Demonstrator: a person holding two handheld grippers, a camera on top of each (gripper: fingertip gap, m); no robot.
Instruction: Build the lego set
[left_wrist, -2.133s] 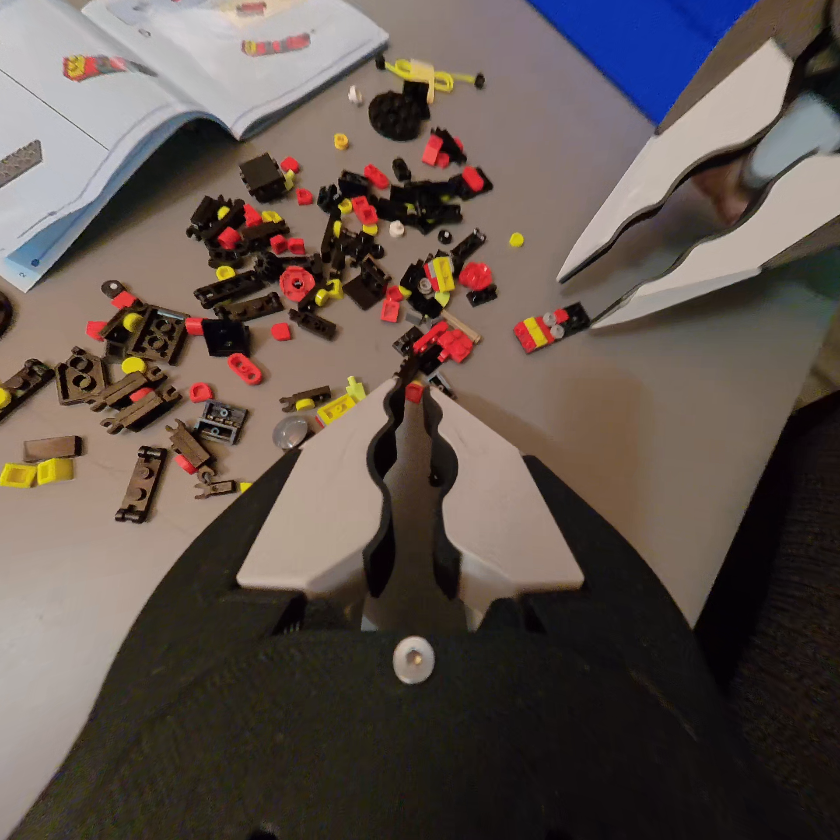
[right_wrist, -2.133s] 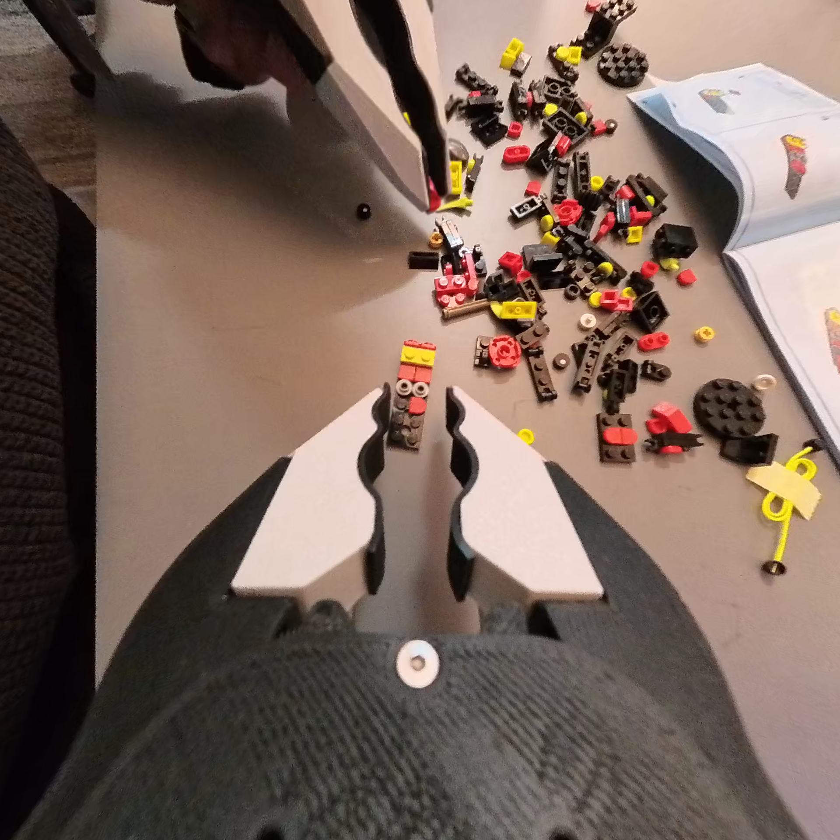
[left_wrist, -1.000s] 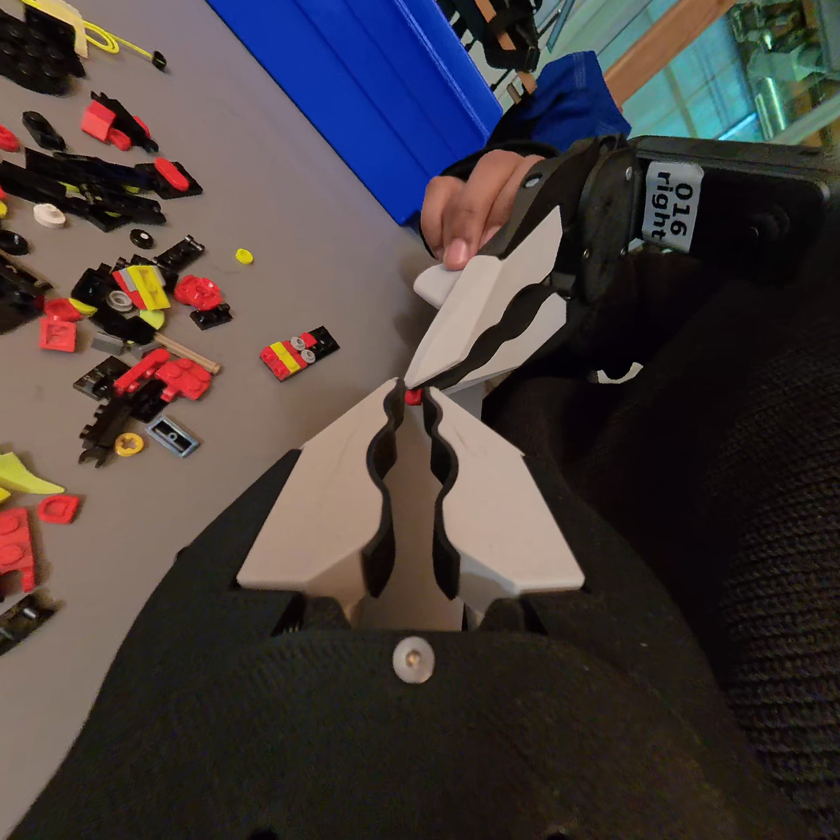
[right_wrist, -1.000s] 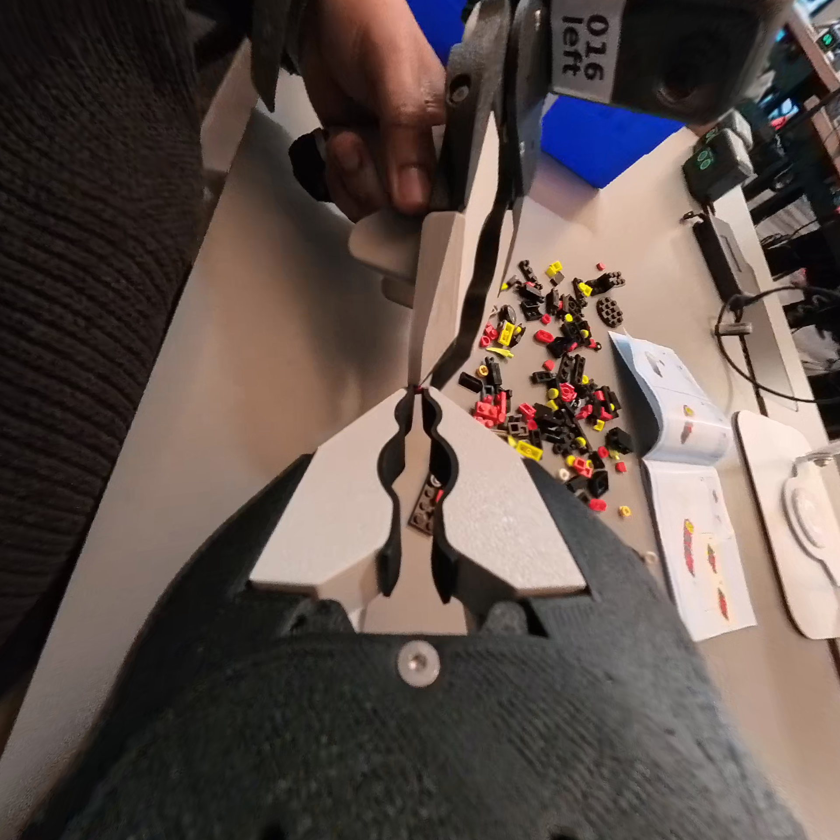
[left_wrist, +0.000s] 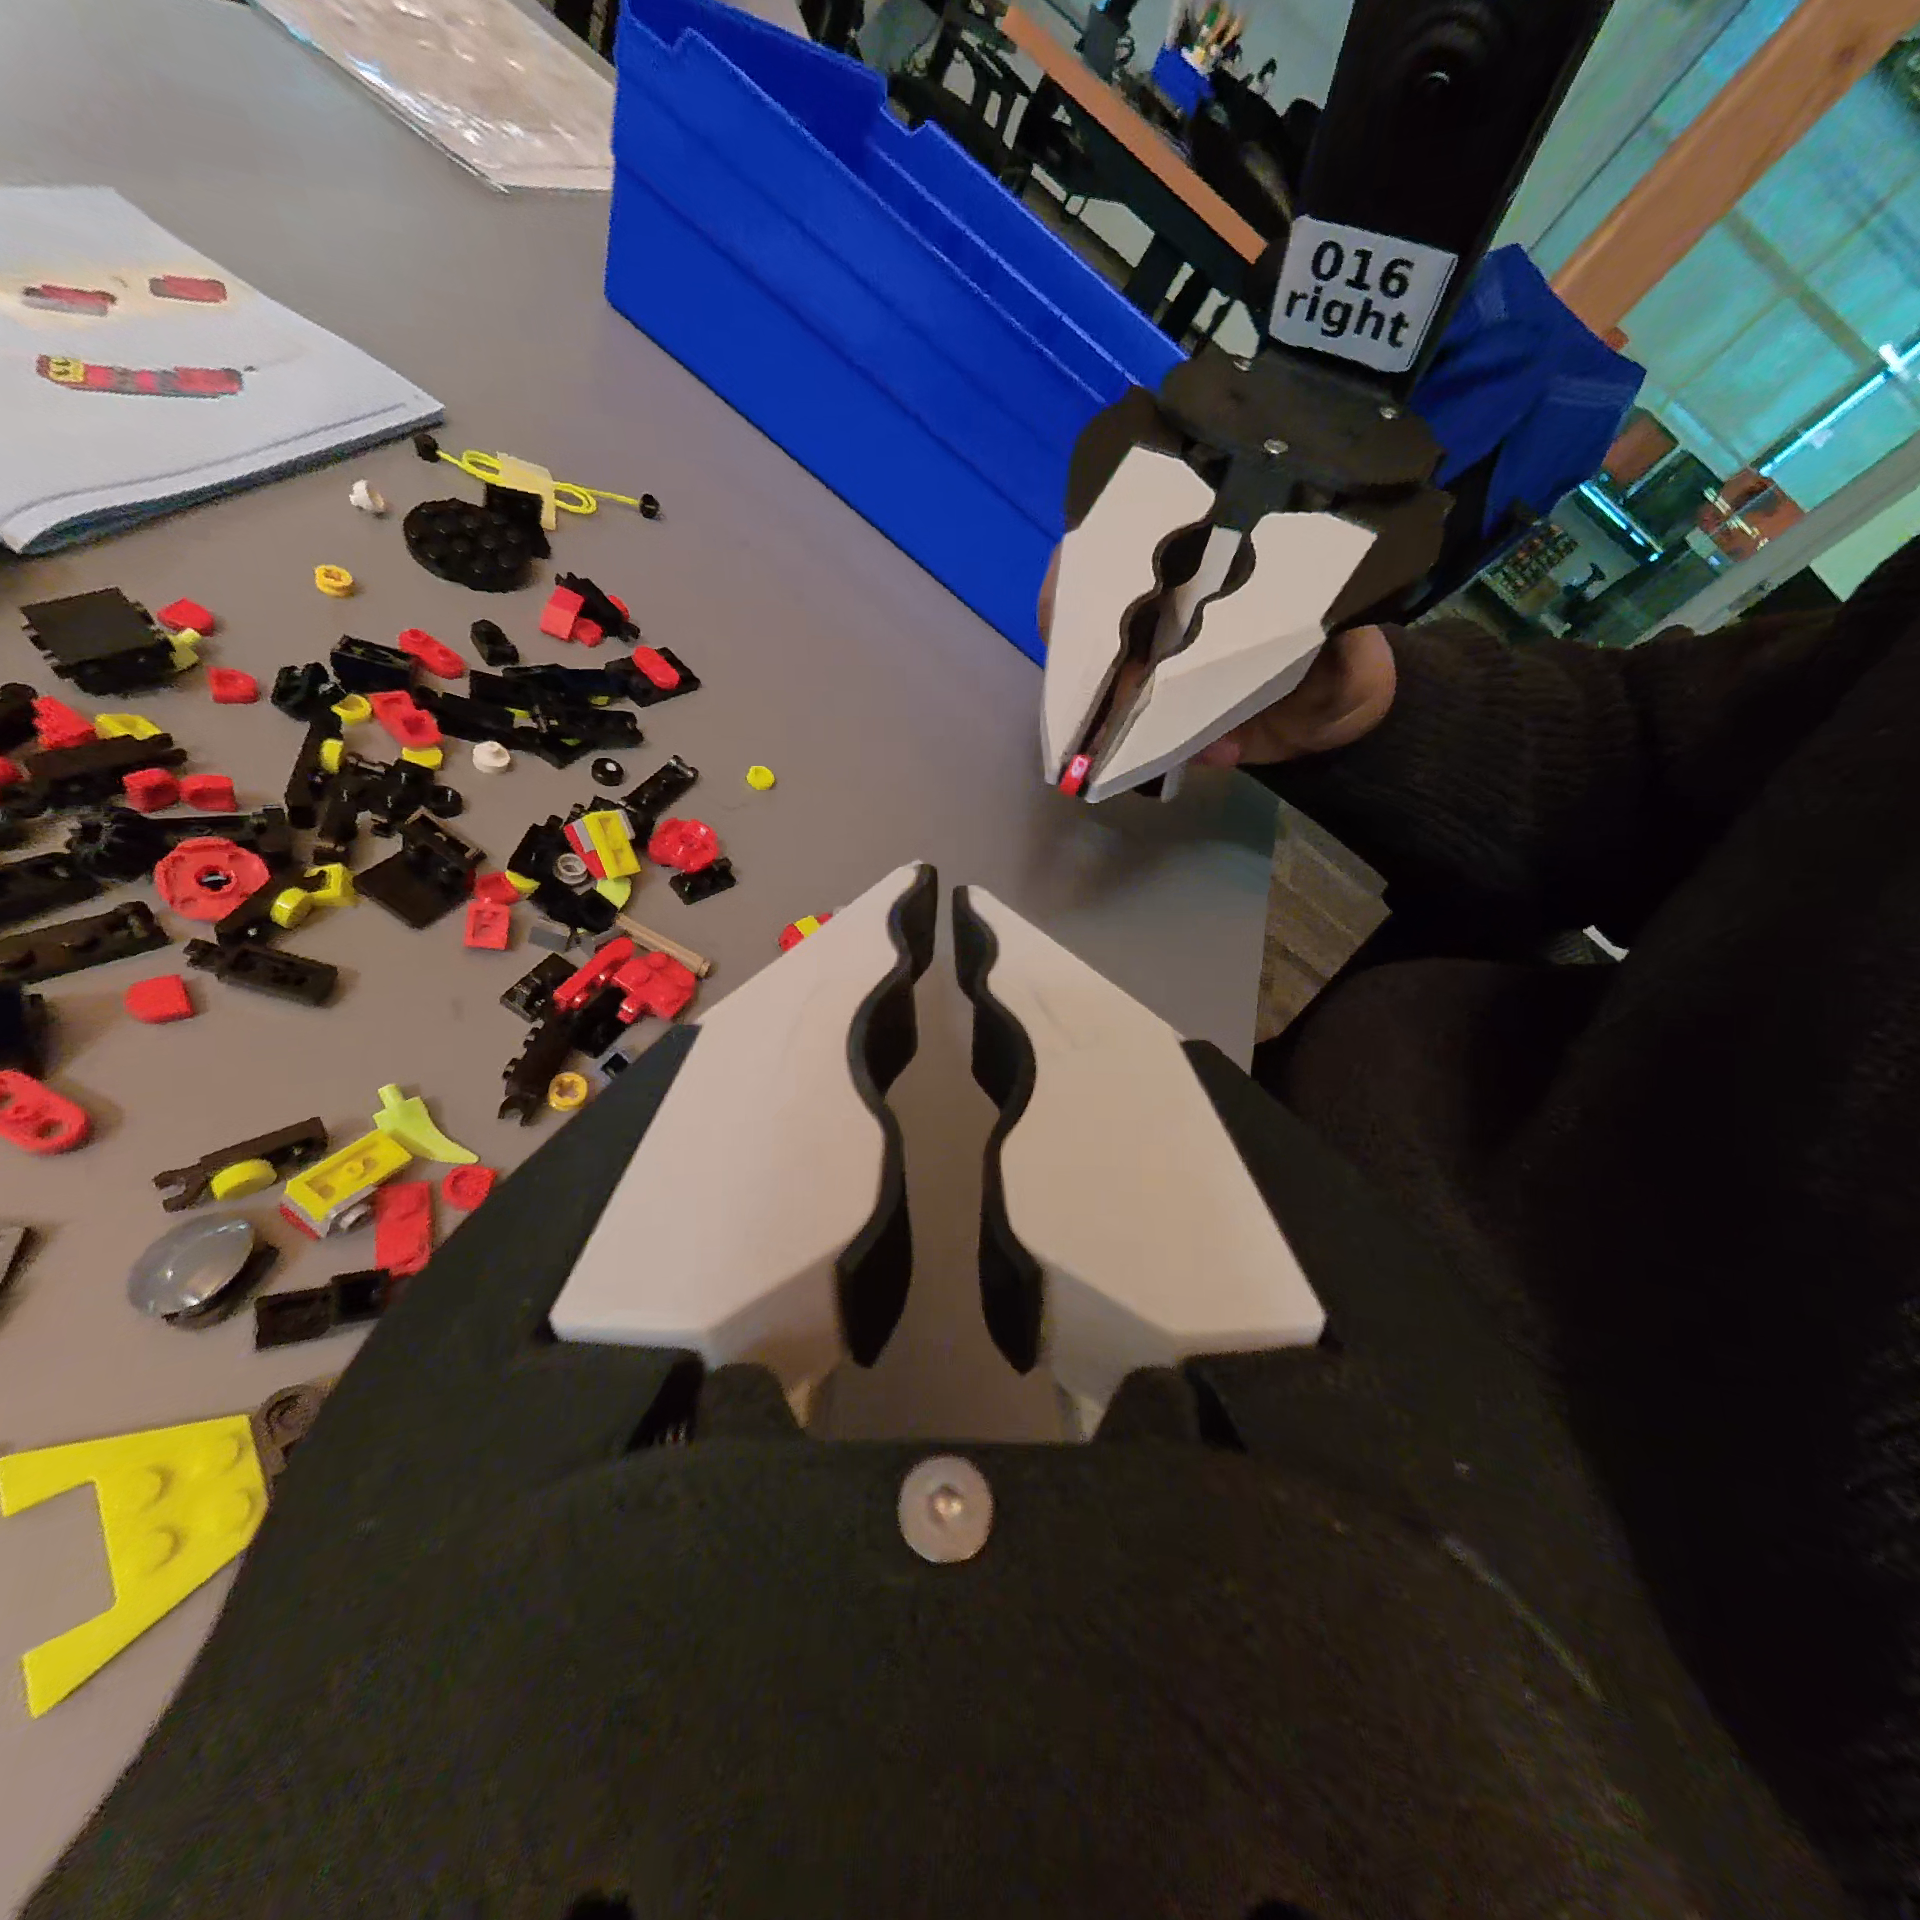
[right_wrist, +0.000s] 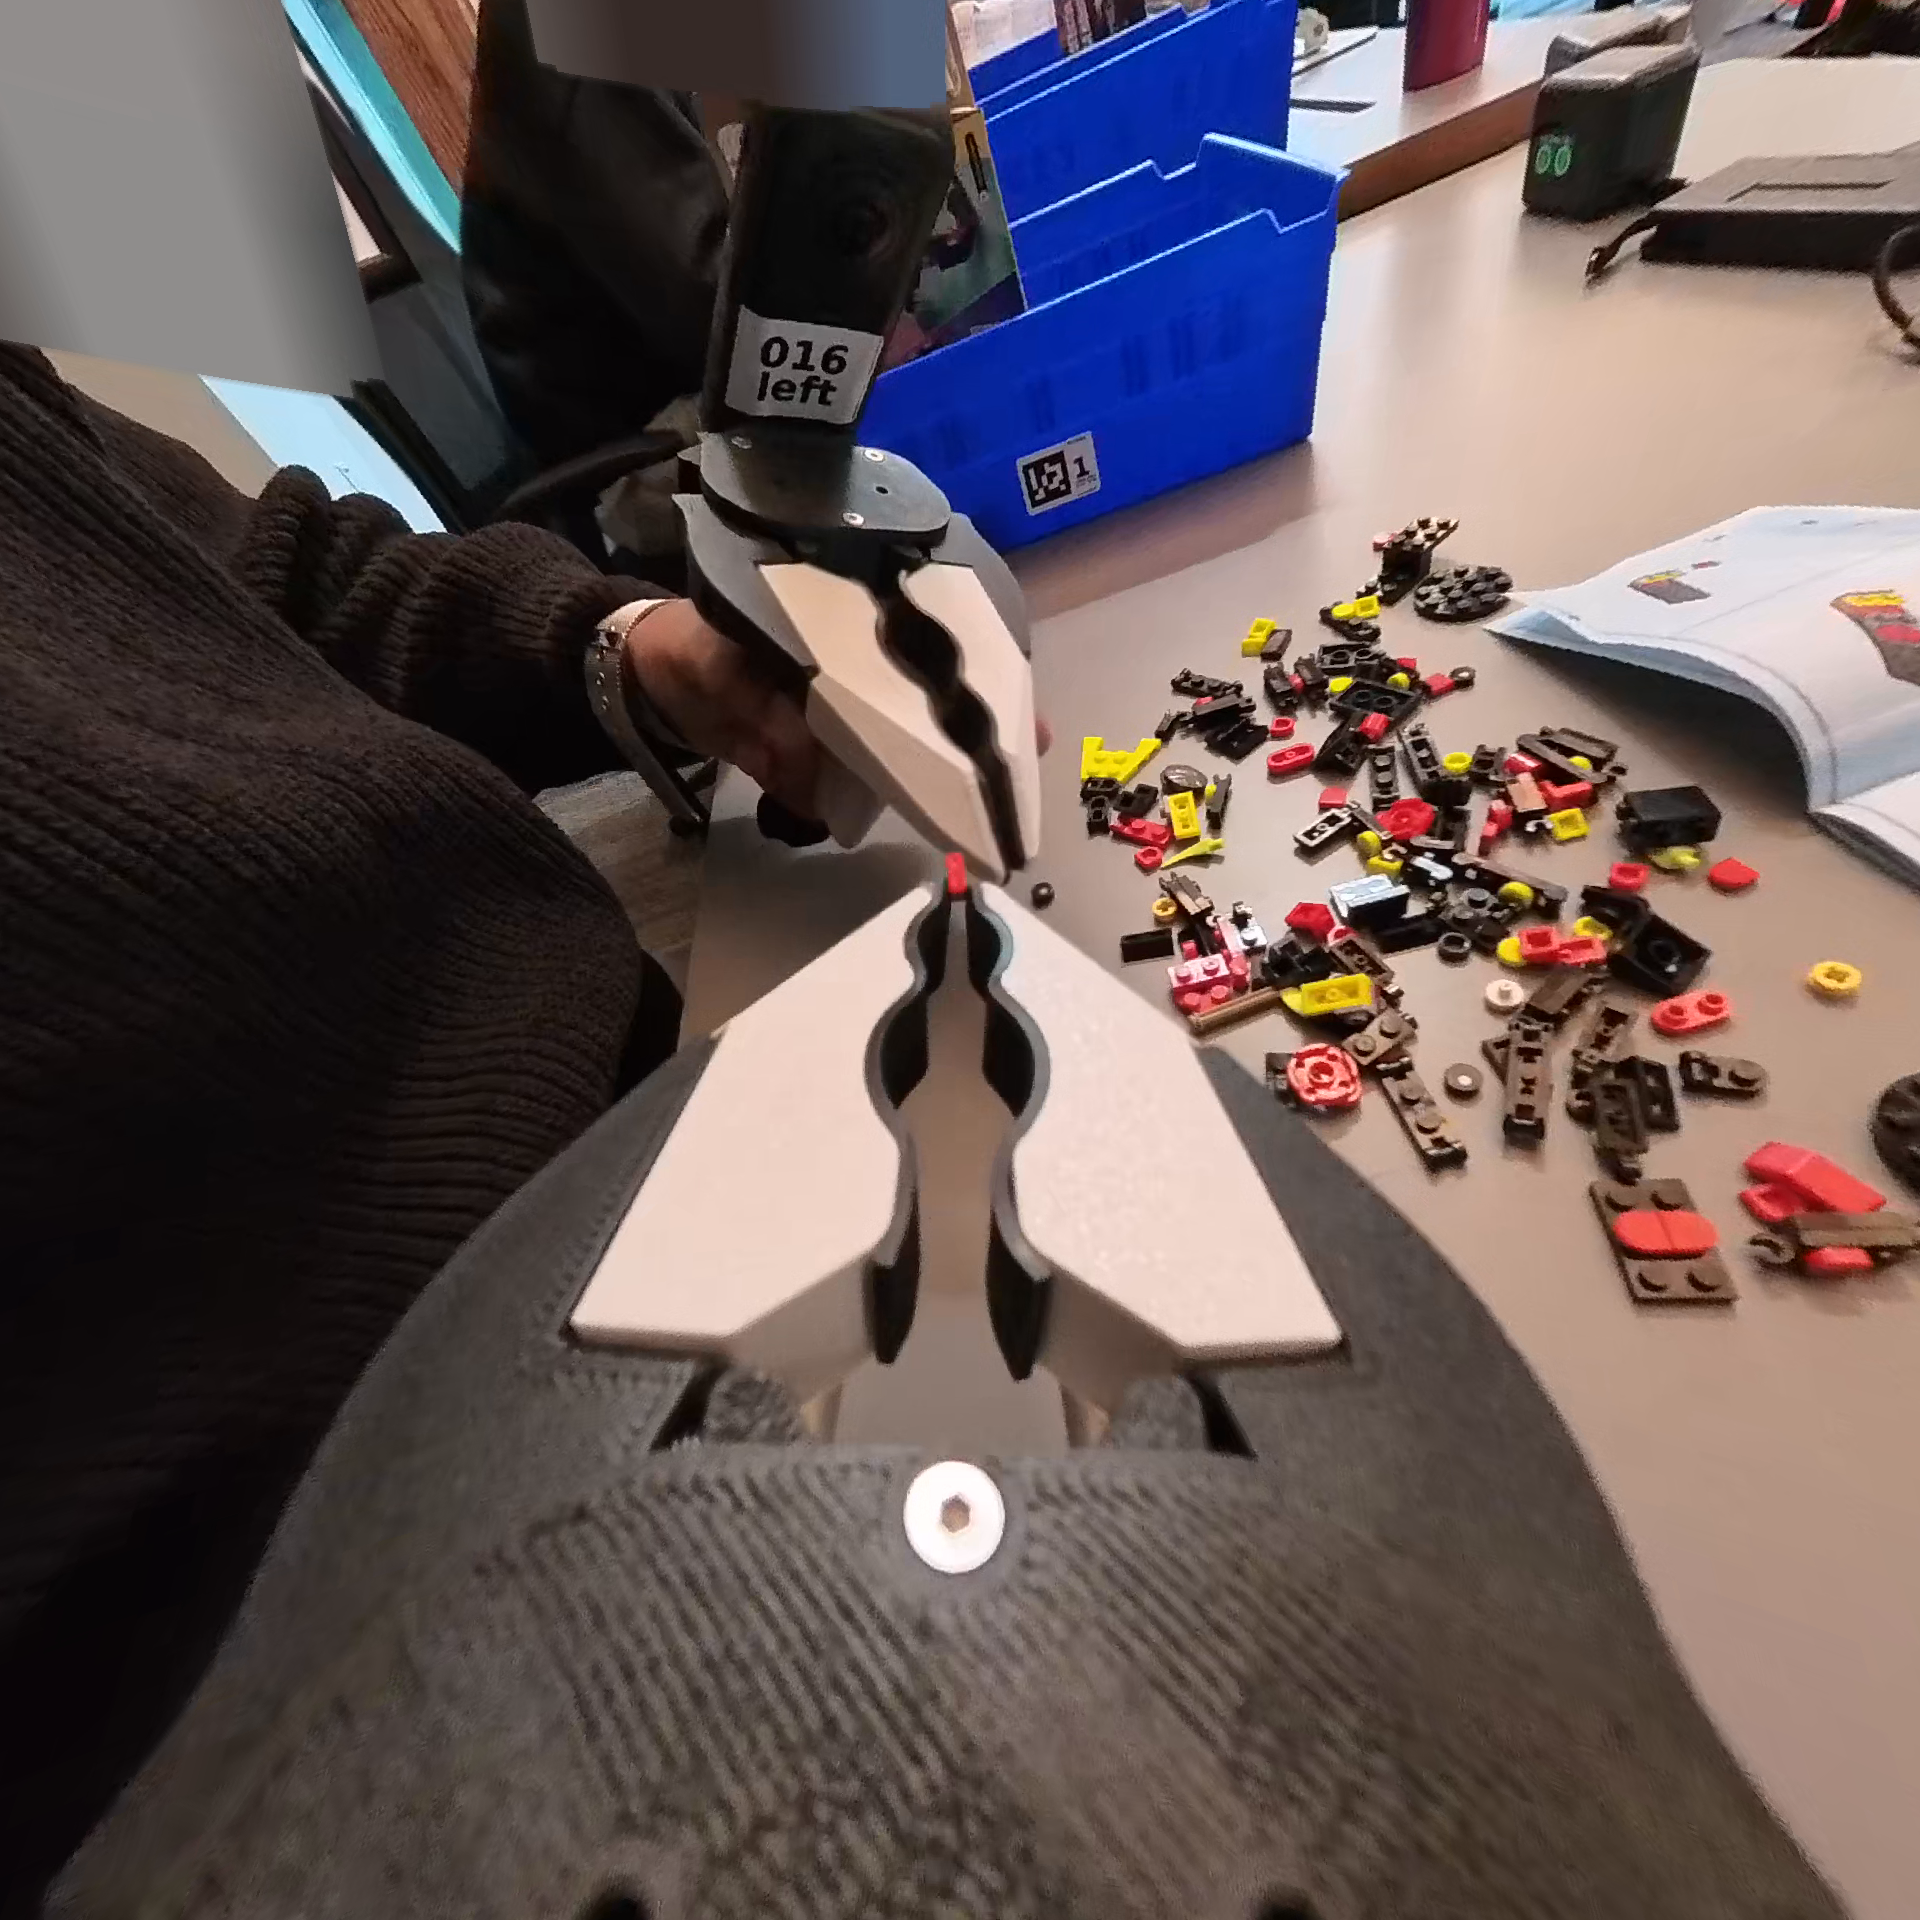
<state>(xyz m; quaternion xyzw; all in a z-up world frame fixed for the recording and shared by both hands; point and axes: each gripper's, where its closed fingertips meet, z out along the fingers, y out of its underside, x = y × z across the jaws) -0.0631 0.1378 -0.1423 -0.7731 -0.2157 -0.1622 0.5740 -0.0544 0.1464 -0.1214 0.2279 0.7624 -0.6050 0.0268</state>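
Observation:
My right gripper (right_wrist: 956, 906) is shut on a small red piece (right_wrist: 955, 871) that sticks out of its tips. It also shows in the left wrist view (left_wrist: 1083, 788), held above the table edge with the red piece (left_wrist: 1073, 771) at its tip. My left gripper (left_wrist: 940, 883) is empty, its jaws almost closed with a slim gap. In the right wrist view it (right_wrist: 1013, 857) hangs just above and right of the red piece, not touching it. A small red-yellow-black assembly (left_wrist: 805, 928) lies on the table, mostly hidden behind my left finger.
Several loose red, black and yellow pieces (left_wrist: 416, 831) (right_wrist: 1455, 883) lie spread on the grey table. An open instruction booklet (left_wrist: 156, 364) (right_wrist: 1766, 644) lies beyond them. A blue bin (left_wrist: 852, 312) (right_wrist: 1143, 343) stands behind. A yellow wedge plate (left_wrist: 135, 1527) lies near left. Both grippers' tips are close together, under 4 cm apart.
The red piece has passed from my left gripper to my right gripper. The two grippers have drawn apart and both views now face along the table.

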